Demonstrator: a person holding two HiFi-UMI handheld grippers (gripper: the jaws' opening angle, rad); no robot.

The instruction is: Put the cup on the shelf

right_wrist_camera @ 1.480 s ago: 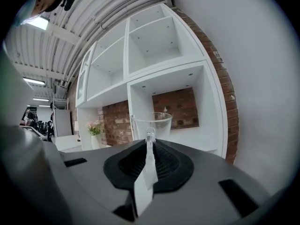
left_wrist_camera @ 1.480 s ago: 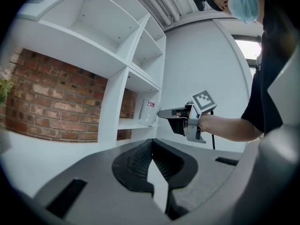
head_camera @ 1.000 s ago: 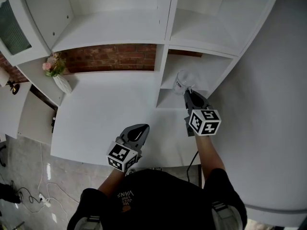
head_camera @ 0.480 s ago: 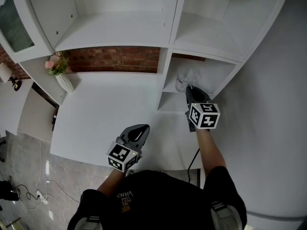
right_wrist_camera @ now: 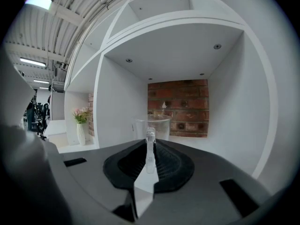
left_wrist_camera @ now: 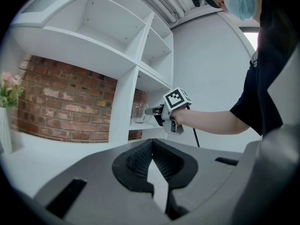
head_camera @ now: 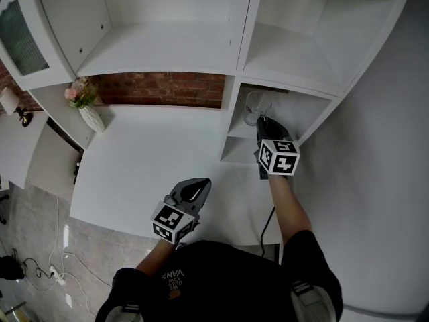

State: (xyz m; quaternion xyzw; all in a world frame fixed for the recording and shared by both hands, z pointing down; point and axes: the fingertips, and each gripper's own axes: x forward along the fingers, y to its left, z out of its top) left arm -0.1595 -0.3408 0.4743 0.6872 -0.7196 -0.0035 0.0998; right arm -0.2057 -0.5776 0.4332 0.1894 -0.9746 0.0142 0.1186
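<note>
A clear glass cup [head_camera: 254,105] with a handle sits inside the lower right shelf compartment [head_camera: 298,110], just past its front edge. My right gripper [head_camera: 260,122] is shut on the handle from the near side. In the right gripper view the handle [right_wrist_camera: 149,146] is pinched between the jaws of the right gripper [right_wrist_camera: 149,157], with the cup [right_wrist_camera: 153,124] upright beyond them and the brick back wall behind. I cannot tell if its base touches the shelf floor. My left gripper [head_camera: 195,186] hangs shut and empty over the white desk's front edge; from it I see the cup [left_wrist_camera: 138,112].
A white vase with pink flowers [head_camera: 86,106] stands at the desk's far left corner. The white divider panel [head_camera: 231,116] bounds the compartment's left side. Wider shelves [head_camera: 161,45] run above, and a glass-fronted cabinet door [head_camera: 20,35] is at far left.
My right gripper has carried the cup forward and a little up, from the compartment's mouth into it. The left gripper has barely moved.
</note>
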